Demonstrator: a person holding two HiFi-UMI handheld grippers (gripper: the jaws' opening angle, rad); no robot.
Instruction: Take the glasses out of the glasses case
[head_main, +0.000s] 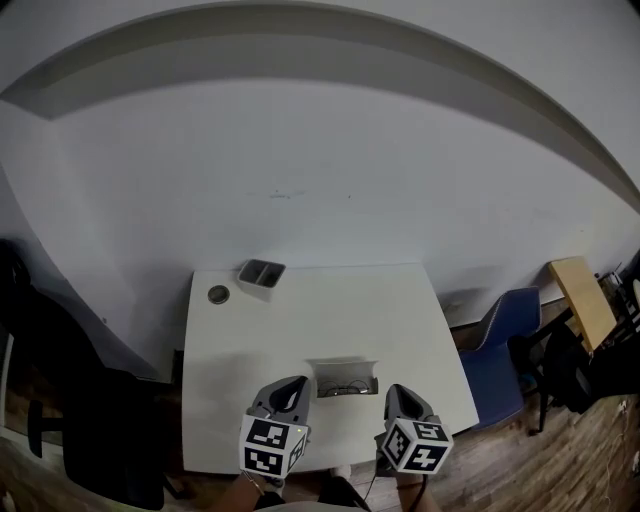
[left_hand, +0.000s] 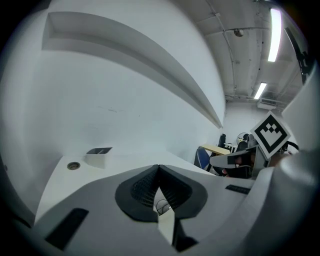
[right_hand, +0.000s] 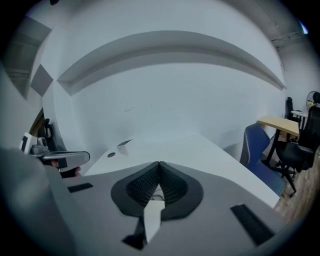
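The left gripper and the right gripper sit side by side low in the head view. They are apart from each other, and both point forward and tilt a little downward. Each gripper's jaws meet at the tips with nothing clamped between them. Behind the marker cubes, the left wrist and the right wrist show at the bottom edge.

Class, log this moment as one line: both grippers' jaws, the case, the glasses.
left gripper: jaws shut, empty | right gripper: jaws shut, empty | glasses case: open | glasses: inside case
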